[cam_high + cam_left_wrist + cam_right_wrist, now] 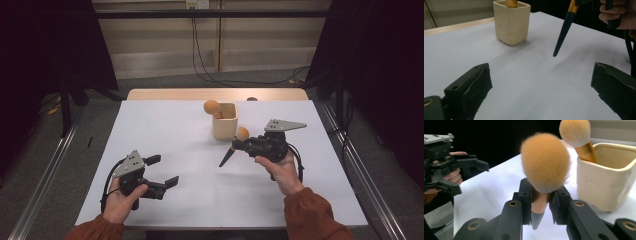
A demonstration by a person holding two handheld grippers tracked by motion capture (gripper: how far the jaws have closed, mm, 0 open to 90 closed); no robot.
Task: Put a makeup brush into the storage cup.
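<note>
Brush point(545, 167) is pinched at its ferrule by the right gripper point(541, 202), handle slanting down-left past the fingers, cup point(224, 121) just beyond its bristles; left gripper point(160, 172) spread, holding nothing.

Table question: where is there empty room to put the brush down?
The white table is bare left of the cream cup, and between the left claw and the held brush. It is crowded where the right claw nears the cup.
</note>
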